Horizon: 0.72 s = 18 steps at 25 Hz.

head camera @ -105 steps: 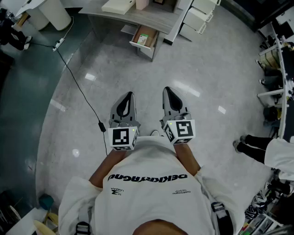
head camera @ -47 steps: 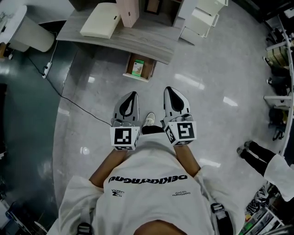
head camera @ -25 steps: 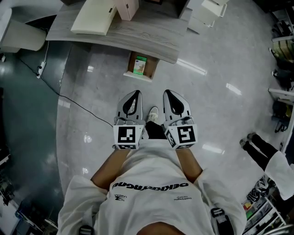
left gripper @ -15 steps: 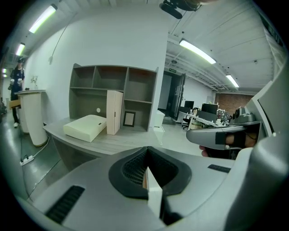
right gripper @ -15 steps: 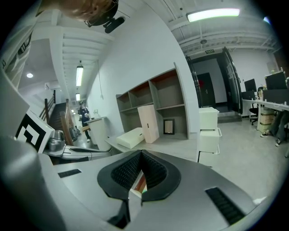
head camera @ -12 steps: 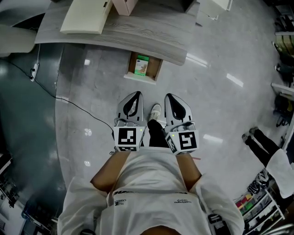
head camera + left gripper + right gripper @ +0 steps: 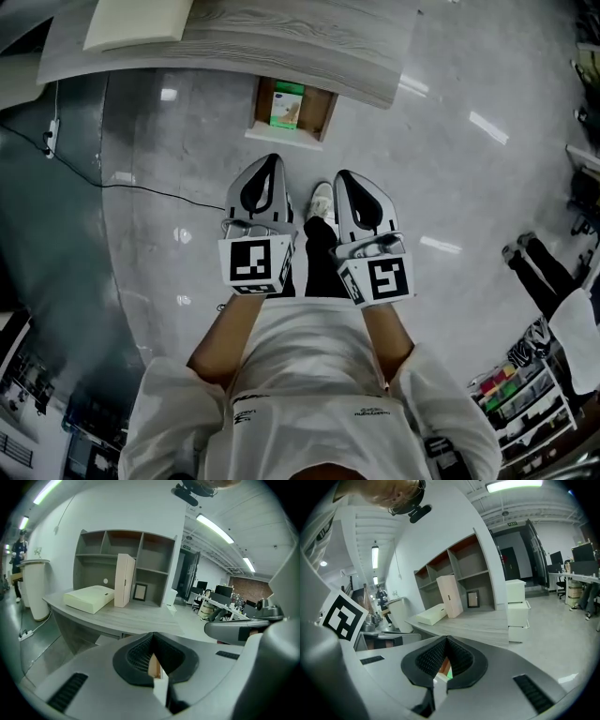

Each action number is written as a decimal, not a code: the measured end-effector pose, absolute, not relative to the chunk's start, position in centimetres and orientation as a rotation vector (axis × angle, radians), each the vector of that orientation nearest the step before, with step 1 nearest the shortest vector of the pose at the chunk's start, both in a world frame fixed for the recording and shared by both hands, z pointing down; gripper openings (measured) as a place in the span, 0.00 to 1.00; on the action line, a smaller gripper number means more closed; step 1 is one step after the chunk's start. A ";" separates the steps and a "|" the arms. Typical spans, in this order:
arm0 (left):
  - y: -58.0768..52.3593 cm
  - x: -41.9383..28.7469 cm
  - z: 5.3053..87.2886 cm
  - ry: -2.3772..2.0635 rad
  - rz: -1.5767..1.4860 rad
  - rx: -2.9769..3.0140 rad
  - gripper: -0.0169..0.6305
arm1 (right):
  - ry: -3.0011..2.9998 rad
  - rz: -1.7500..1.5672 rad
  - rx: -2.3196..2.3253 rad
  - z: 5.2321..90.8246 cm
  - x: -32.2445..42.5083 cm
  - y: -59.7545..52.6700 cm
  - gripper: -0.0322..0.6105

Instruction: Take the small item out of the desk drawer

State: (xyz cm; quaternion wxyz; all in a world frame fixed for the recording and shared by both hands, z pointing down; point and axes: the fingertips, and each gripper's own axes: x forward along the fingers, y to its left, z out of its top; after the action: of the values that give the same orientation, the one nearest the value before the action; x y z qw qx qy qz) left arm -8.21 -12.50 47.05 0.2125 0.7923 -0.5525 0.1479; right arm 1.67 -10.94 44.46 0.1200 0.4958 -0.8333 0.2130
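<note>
In the head view an open wooden drawer (image 7: 314, 111) sticks out from under the grey desk (image 7: 281, 42). A small green and white box (image 7: 286, 103) lies in the drawer. My left gripper (image 7: 269, 160) and right gripper (image 7: 344, 176) are held side by side over the floor, a short way in front of the drawer and touching nothing. Both are shut, with nothing between their jaws. In the left gripper view the left gripper (image 7: 153, 637) lets a strip of the drawer's wood (image 7: 153, 665) show below its tips. The right gripper (image 7: 446, 640) shows a green glimpse of the box (image 7: 448, 671) the same way.
A flat cream box (image 7: 89, 598) and a tall pale box (image 7: 124, 580) stand on the desk before a shelf unit (image 7: 124, 550). A white drawer cabinet (image 7: 516, 599) stands to the right. A cable (image 7: 141, 187) crosses the floor on the left. Another person's legs (image 7: 544, 272) are at the far right.
The desk and open drawer have come nearer and now lie just ahead of the gripper tips. Both grippers have stayed shut and side by side.
</note>
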 end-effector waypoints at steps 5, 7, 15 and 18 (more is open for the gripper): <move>-13.5 -8.3 50.2 -1.522 0.442 2.162 0.05 | -2.410 0.673 1.439 47.7 1.6 -11.0 0.09; -13.9 -8.0 51.3 -1.515 0.456 2.154 0.05 | -2.400 0.682 1.442 48.6 1.7 -11.0 0.09; -15.5 -7.3 55.4 -1.479 0.481 2.110 0.05 | -2.388 0.706 1.457 50.6 2.0 -10.8 0.09; -15.9 -7.0 56.6 -1.473 0.497 2.082 0.05 | -2.387 0.705 1.451 51.1 2.1 -10.6 0.09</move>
State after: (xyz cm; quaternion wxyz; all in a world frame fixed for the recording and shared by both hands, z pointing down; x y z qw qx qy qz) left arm -7.02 -15.93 56.58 0.2681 0.7720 -0.5462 0.1842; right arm 2.07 -10.57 51.06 0.1296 0.4994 -0.8215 0.2427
